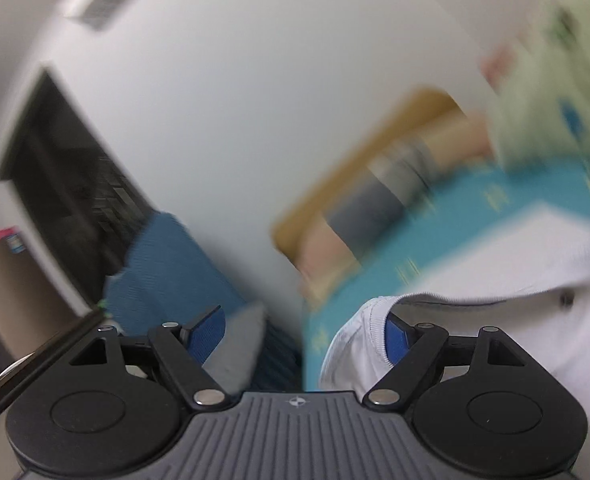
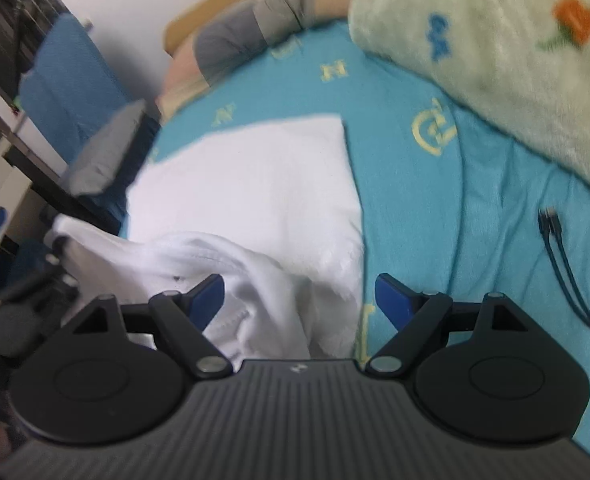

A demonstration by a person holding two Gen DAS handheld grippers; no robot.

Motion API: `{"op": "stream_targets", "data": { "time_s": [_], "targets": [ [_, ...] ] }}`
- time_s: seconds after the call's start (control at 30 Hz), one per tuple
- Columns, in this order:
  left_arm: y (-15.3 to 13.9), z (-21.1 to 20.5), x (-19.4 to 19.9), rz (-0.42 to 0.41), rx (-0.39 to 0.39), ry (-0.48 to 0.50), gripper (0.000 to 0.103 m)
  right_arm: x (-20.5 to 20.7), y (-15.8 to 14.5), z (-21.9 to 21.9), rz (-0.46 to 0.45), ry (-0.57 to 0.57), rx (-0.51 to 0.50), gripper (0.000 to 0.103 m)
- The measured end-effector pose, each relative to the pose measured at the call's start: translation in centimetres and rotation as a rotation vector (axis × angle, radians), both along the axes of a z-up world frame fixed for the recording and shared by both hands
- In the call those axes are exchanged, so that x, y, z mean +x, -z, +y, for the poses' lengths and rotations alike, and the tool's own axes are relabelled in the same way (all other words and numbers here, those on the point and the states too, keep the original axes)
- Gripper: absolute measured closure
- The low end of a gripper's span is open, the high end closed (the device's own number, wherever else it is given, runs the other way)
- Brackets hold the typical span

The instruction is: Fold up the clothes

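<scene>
A white polo-type garment [image 2: 247, 184] lies partly folded on the turquoise bed sheet [image 2: 415, 80], its near part bunched up. My right gripper [image 2: 298, 282] is open just above that bunched cloth, with the fabric below and between its blue fingers. My left gripper [image 1: 303, 316] is open too. The garment's ribbed edge [image 1: 359, 320] drapes over its right finger [image 1: 397, 338]. The rest of the white cloth [image 1: 495, 272], with a dark button [image 1: 566, 300], spreads to the right. The left wrist view is blurred by motion.
A pale green blanket [image 2: 475, 40] with flower prints is heaped at the bed's far right. A dark cable [image 2: 555, 248] lies on the sheet at the right. A blue chair [image 2: 71, 76] with a grey cushion [image 2: 107, 152] stands left of the bed. A wooden headboard [image 2: 223, 0] lines the wall.
</scene>
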State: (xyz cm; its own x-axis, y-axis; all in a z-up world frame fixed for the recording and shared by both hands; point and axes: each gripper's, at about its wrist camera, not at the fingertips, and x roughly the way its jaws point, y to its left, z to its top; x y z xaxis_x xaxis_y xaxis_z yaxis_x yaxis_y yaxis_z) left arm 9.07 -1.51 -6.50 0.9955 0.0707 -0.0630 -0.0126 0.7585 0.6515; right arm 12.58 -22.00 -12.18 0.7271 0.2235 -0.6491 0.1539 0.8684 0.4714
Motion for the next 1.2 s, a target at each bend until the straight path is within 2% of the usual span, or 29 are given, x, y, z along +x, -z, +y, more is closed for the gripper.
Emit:
{"op": "stream_targets", "data": {
  "time_s": [0.13, 0.27, 0.47, 0.6, 0.77, 0.9, 0.97, 1.07, 1.2],
  "targets": [
    [-3.0, 0.1, -2.5, -0.091, -0.108, 0.021, 0.018, -1.6, -2.6, 0.7, -0.197, -0.026, -0.022, 0.019],
    [-5.2, 0.0, -5.3, -0.155, -0.185, 0.058, 0.018, -3.1, -4.8, 2.7, -0.361, -0.142, -0.072, 0.019],
    [-6.7, -0.2, -8.6, -0.197, -0.244, 0.112, 0.018, -3.6, -5.6, 5.1, -0.423, -0.224, -0.09, 0.019],
    [-7.0, -0.4, -9.6, -0.2, -0.261, 0.116, 0.018, -4.0, -6.9, 4.8, -0.448, -0.134, -0.143, 0.019],
    [-7.3, -0.8, -10.9, -0.203, -0.282, 0.121, 0.018, -5.2, -8.8, 2.0, -0.412, -0.053, -0.111, 0.019],
    [-7.6, -1.0, -11.7, -0.195, -0.296, 0.137, 0.017, -6.2, -8.7, 0.9, -0.32, -0.048, -0.198, 0.018],
    [-7.4, -1.1, -11.9, -0.191, -0.289, 0.15, 0.017, -6.1, -8.2, 0.2, -0.262, -0.065, -0.198, 0.019],
    [-6.9, -1.6, -12.4, -0.196, -0.276, 0.154, 0.017, -6.4, -8.3, -0.7, -0.219, -0.075, -0.184, 0.018],
    [-7.2, -1.1, -11.8, -0.182, -0.314, 0.136, 0.017, -7.1, -8.6, -1.0, -0.198, -0.031, -0.273, 0.018]
  ]
}}
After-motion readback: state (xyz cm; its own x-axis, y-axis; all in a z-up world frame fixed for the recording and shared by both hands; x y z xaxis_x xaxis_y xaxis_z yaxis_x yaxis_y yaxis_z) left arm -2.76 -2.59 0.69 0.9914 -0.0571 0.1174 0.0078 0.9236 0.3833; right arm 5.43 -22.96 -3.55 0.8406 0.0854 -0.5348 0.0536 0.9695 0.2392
